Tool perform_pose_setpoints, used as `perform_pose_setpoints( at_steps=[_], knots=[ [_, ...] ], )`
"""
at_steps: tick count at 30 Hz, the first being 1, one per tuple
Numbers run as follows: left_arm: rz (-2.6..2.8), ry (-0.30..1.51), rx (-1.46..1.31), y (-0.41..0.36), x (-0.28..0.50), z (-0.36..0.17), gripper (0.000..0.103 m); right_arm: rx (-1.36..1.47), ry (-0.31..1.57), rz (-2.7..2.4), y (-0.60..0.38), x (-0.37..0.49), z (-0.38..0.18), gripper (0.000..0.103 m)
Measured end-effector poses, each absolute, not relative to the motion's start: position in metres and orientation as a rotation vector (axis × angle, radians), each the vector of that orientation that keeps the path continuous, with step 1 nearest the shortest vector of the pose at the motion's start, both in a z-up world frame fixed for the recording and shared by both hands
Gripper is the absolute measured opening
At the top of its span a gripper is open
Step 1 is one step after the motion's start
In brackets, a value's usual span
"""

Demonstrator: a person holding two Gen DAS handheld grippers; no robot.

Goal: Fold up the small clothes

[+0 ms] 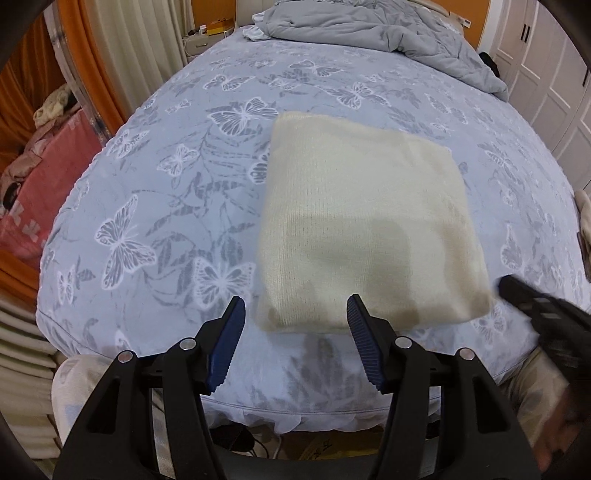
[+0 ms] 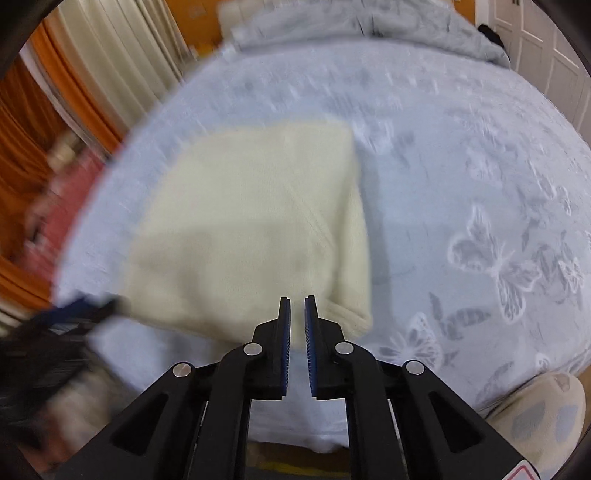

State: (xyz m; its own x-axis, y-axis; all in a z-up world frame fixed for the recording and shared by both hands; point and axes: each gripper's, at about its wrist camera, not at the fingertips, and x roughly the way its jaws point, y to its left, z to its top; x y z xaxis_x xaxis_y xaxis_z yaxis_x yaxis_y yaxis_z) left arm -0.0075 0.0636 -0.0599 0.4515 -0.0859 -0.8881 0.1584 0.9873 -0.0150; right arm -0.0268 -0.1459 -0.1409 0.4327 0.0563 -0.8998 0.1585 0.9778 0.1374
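A cream knitted garment (image 1: 362, 221) lies folded into a thick rectangle on the blue butterfly-print bedspread (image 1: 166, 184), near the bed's front edge. My left gripper (image 1: 295, 299) hovers over the garment's near edge, open, with nothing between its blue pads. At the garment's near right corner the right gripper (image 1: 517, 291) shows as a dark blur. In the blurred right wrist view the garment (image 2: 251, 221) fills the left centre. My right gripper (image 2: 297, 298) hangs over its near right corner, shut to a thin slit and holding nothing. The left gripper (image 2: 85, 306) appears at the garment's left corner.
A rumpled grey duvet (image 1: 369, 26) is heaped at the head of the bed. A pink blanket (image 1: 37, 184) and orange curtains are on the left, white cupboard doors (image 1: 546, 74) on the right. A person's patterned trouser leg (image 2: 546, 406) is at the bed's front edge.
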Motion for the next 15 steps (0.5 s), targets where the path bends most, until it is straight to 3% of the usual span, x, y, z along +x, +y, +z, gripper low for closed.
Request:
perform_pose_setpoints(
  at_steps=[3, 6, 11, 15],
  knots=[
    [-0.14, 1.103, 0.079, 0.062, -0.008, -0.063, 0.055, 0.181, 1.177, -0.083, -0.151, -0.018, -0.172, 0.007],
    [-0.131, 1.096, 0.098, 0.061, -0.01, -0.061, 0.055, 0.26, 1.164, -0.082, -0.153, -0.023, -0.151, 0.014],
    [-0.125, 1.087, 0.102, 0.062, -0.016, -0.06, 0.055, 0.313, 1.015, -0.051, -0.157, -0.053, -0.099, 0.014],
    [-0.128, 1.07, 0.114, 0.06, -0.018, -0.056, 0.055, 0.29, 0.993, -0.068, -0.162, -0.052, -0.09, 0.014]
  ],
)
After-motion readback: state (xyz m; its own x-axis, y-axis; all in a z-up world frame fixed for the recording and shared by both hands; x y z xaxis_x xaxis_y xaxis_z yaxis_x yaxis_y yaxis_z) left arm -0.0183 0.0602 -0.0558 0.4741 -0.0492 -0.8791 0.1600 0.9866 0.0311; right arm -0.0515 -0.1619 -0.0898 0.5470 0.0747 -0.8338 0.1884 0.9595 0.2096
